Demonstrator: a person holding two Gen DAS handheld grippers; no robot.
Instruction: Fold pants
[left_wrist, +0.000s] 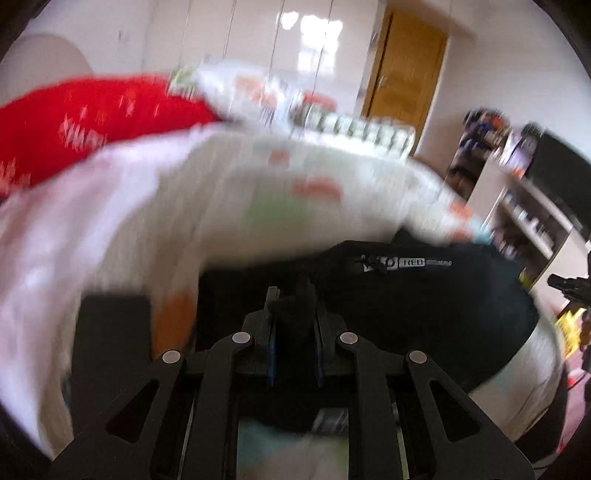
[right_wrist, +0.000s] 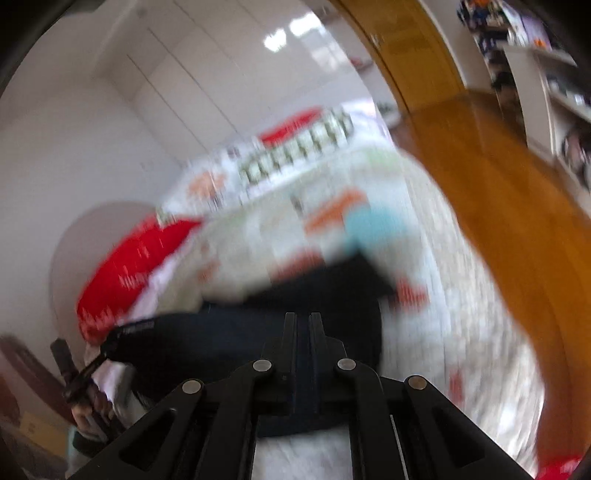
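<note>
Quick status from my end, going left to right across the feeds. Both are smeared with blur, so take this loosely.

Left wrist view first: at about 10 o'clock there's a red pillow (left_wrist: 99, 122) up on the bed (left_wrist: 229, 206), which has a white cover with orange and green prints. The black pants (left_wrist: 406, 295) sit from centre out to 3 o'clock, with a white label visible near their top edge. My left gripper (left_wrist: 295, 314) is at 6 o'clock, jaws pinched nearly together on a bunched wad of the black fabric. Way out at 3 o'clock I can just see the other gripper's tip at the frame edge.

Right wrist view: a hand on the other handle shows at 8 o'clock. The pants (right_wrist: 221, 339) spread from 8 o'clock to centre, with one end poking up toward 1 o'clock. My right gripper (right_wrist: 303, 332) is at 6 o'clock, jaws drawn tight together, sitting over the dark cloth. I'd guess it's got an edge pinched, but the blur hides the actual contact. Wooden floor (right_wrist: 480, 184) runs off at 2 o'clock.

Progress-wise, I'd call it early to mid. The pants look bunched and lumpy rather than flat, with no neat stacked fold showing anywhere. Seems like a fold in hand with both ends gripped. Laying it down, smoothing and any further folds are all left.
</note>
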